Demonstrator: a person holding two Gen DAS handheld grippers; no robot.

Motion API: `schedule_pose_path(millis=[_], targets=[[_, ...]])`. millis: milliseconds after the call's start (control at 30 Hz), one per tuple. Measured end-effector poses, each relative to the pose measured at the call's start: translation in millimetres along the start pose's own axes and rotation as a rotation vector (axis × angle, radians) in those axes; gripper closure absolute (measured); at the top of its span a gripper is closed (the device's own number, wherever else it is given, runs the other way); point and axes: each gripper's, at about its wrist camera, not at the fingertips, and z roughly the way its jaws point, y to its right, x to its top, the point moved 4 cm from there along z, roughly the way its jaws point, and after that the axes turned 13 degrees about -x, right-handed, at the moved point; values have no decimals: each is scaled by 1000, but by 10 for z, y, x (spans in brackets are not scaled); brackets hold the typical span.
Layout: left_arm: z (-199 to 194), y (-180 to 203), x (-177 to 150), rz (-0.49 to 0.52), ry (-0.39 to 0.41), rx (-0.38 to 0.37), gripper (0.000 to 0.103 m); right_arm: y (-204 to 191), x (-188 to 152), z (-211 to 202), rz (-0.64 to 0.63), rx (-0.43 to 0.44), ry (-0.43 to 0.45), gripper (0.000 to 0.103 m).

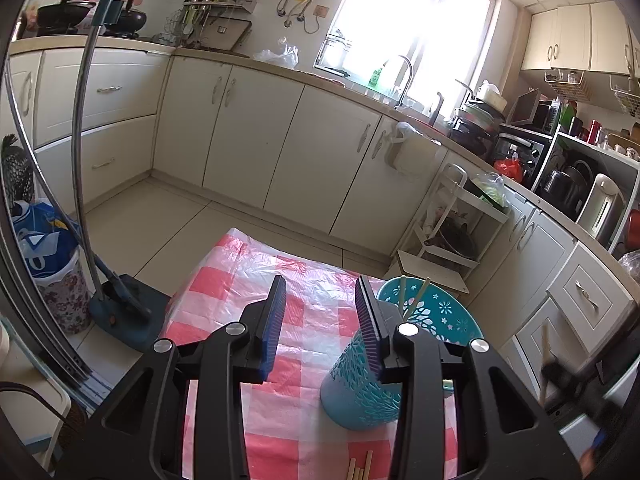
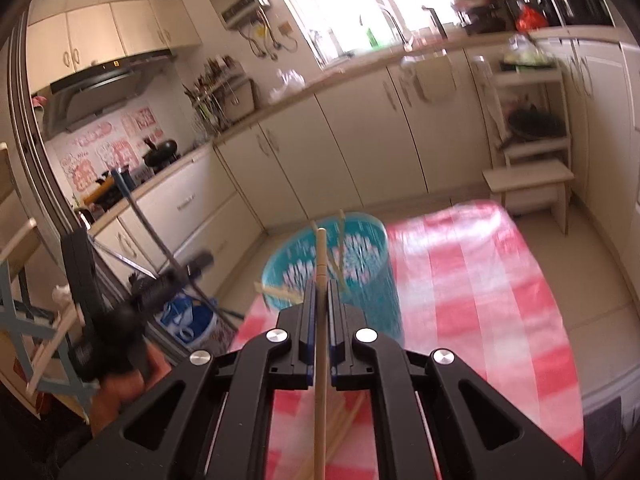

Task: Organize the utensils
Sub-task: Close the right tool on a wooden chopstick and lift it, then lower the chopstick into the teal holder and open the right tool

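Two grippers work over a table [image 1: 224, 280] spread with a pink-and-white checked plastic cover; only part of its top shows in either view, and its near edge is hidden behind the gripper bodies.

The biggest of the task's things is the teal cut-work utensil holder [image 1: 436, 312], which stands upright on the table toward its far right corner as the left wrist view has it. A few chopsticks already lean inside it, their tips rising above the rim. In the right wrist view the same holder [image 2: 360, 256] is smeared by motion blur, so its pattern and the sticks in it are hard to read.

The left gripper [image 1: 321, 300] hangs with its jaws part open and nothing between them. Its right finger stands just beside the holder's left wall, overlapping it in the picture; whether it touches cannot be told.

The right gripper [image 2: 321, 300] has its jaws pinched tight on a single wooden chopstick [image 2: 320, 344]. The stick runs lengthwise between the fingers, its tip poking out ahead of them in front of the holder's rim, its back end cut off by the bottom of the frame.

More loose chopsticks [image 1: 360, 468] lie on the table near its near edge, mostly hidden below the gripper bodies; their count cannot be told.
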Motion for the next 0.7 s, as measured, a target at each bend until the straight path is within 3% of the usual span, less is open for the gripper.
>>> schedule_pose_path(millis=[233,400,700], targets=[[37,-3,-19,-3,-7,3,69,-216,756,306,17,-65,204,97],[66,-20,-25,-5,-15,4,69,-229,1057,630,49,-150,294,97],[100,-40,-42,-21,-33,4,68,-269,954,1090,-27,-217,224,96]])
